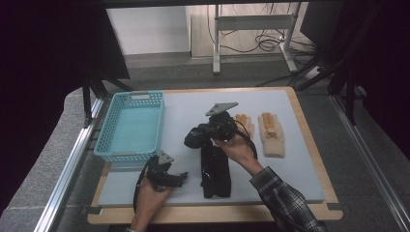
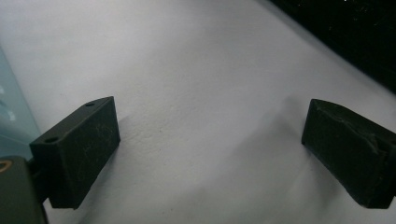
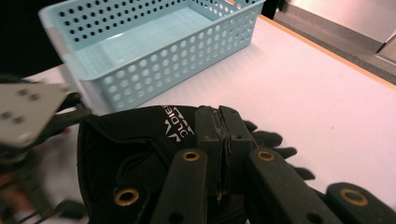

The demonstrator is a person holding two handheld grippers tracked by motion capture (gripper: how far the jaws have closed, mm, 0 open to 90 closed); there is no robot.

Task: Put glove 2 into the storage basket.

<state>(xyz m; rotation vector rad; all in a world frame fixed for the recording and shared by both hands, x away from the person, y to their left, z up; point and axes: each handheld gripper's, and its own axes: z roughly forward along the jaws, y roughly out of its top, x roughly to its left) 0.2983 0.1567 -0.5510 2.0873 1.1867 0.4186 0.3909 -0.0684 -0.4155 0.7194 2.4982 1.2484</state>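
At mid-table, the right gripper (image 3: 219, 140) pinches the black glove (image 3: 135, 154) between its closed jaws near the cuff, fingers trailing onto the mat; the left gripper (image 2: 210, 149), jaws apart and empty, rests beside the blue basket (image 1: 130, 125).

Black glove (image 3: 140, 154) in the right gripper (image 3: 219, 140) is looking like matt cloth; basket (image 3: 154, 51) beyond is looking like glossy perforated plastic.

Basket (image 1: 131, 126) pale blue, dotted with holes. Glove (image 1: 215, 169) black, white lettering. Two gloves (image 1: 270, 133) cream and orange. Sleeve (image 1: 285, 200) plaid.
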